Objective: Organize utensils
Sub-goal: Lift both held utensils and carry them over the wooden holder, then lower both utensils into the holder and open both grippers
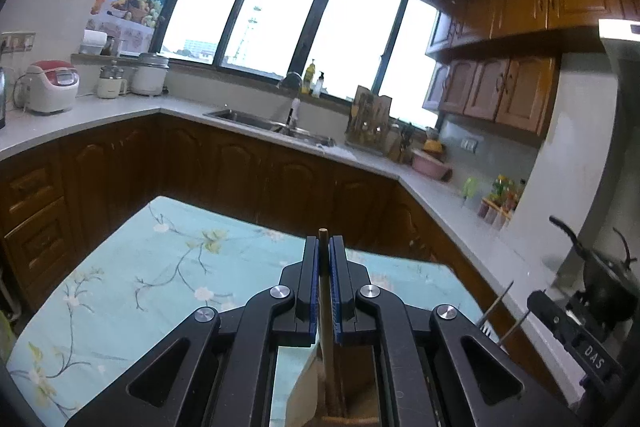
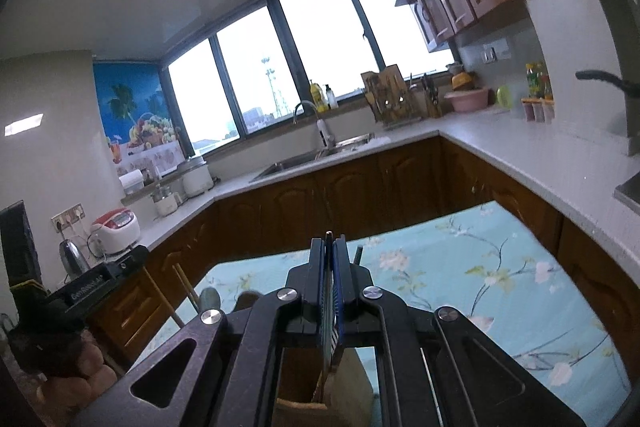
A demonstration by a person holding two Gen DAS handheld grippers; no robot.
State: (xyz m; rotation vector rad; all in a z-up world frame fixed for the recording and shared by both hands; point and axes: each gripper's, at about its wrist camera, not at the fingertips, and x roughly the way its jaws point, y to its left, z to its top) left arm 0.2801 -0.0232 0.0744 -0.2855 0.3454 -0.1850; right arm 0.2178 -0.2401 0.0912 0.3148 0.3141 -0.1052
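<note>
The left hand-held gripper [image 1: 324,247] is closed on a thin wooden stick [image 1: 323,291], which stands upright between the pads; its lower end goes down into a wooden holder [image 1: 352,403] that is seen under the gripper. The bench [image 1: 160,267], covered with a flowered cloth, lies open ahead up to its far edge, near the brown cabinets [image 1: 240,167]. The right hand-held gripper [image 2: 329,247] is closed on a thin dark utensil [image 2: 329,279] above the wooden holder [image 2: 304,407]; free cloth is seen to the right.
</note>
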